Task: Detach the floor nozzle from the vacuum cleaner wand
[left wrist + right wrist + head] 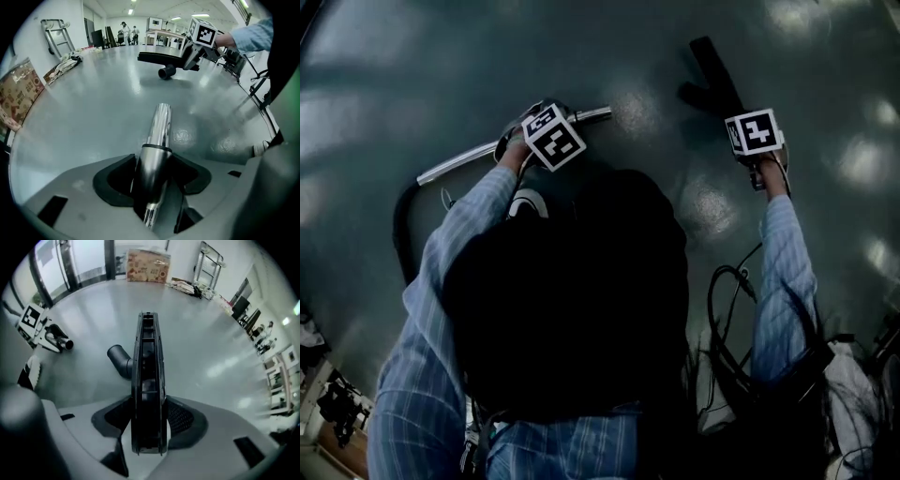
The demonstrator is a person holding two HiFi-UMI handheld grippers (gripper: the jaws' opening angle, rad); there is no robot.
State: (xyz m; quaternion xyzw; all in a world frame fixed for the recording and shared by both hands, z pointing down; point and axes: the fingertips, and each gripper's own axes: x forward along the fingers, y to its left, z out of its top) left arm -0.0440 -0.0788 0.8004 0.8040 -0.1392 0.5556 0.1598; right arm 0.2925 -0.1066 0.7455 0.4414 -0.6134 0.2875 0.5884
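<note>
The chrome wand [459,164] lies slanted on the grey floor, its free end bare and apart from the nozzle. My left gripper [546,131] stands over it, pointing steeply down. In the left gripper view the wand [158,126] runs between the jaws of the left gripper [152,173], which stand wide with a gap at its right side. The black floor nozzle [711,70] is off to the right. My right gripper [748,131] is shut on it. In the right gripper view the nozzle [147,362] sits edge-on between the pads of the right gripper [149,413], its neck tube pointing left.
A black hose [401,234] curves from the wand's far end at left. Loose cables [731,309] lie by the person's right side. A cardboard box [147,266], a metal trolley [56,33] and a cloth pile [63,65] stand by the walls. People and tables are far off.
</note>
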